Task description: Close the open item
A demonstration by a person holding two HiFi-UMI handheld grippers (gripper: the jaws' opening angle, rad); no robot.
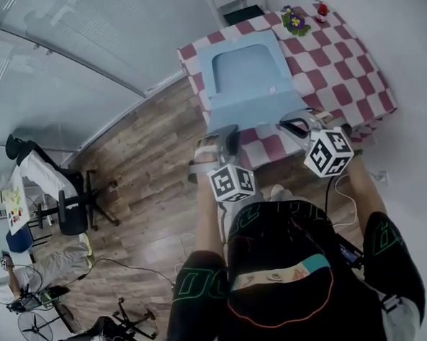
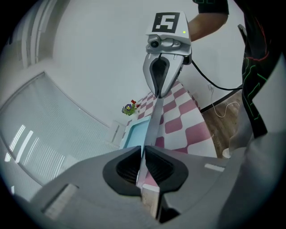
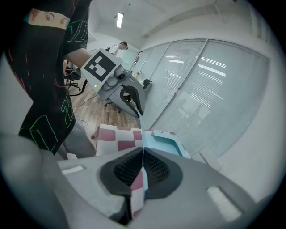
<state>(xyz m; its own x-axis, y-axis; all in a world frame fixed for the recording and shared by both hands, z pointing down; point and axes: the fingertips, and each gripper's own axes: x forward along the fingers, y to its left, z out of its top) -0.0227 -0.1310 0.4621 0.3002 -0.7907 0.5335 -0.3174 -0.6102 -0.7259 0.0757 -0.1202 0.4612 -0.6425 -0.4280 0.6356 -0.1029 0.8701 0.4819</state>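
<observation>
Nearest, the left gripper [image 1: 225, 135] and right gripper [image 1: 294, 120] each pinch the lid's [image 1: 256, 107] near edge, jaws almost together on it. Beyond, the open blue box [image 1: 245, 67] sits on the checked table [image 1: 341, 68], with flowers [image 1: 294, 20] at the far right.

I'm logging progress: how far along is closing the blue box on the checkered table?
Done: the left gripper and right gripper are shut on the near edge of the lid. In hand: the lid, held between them. Left: the blue box lies open; the lid likely needs swinging over it.
</observation>
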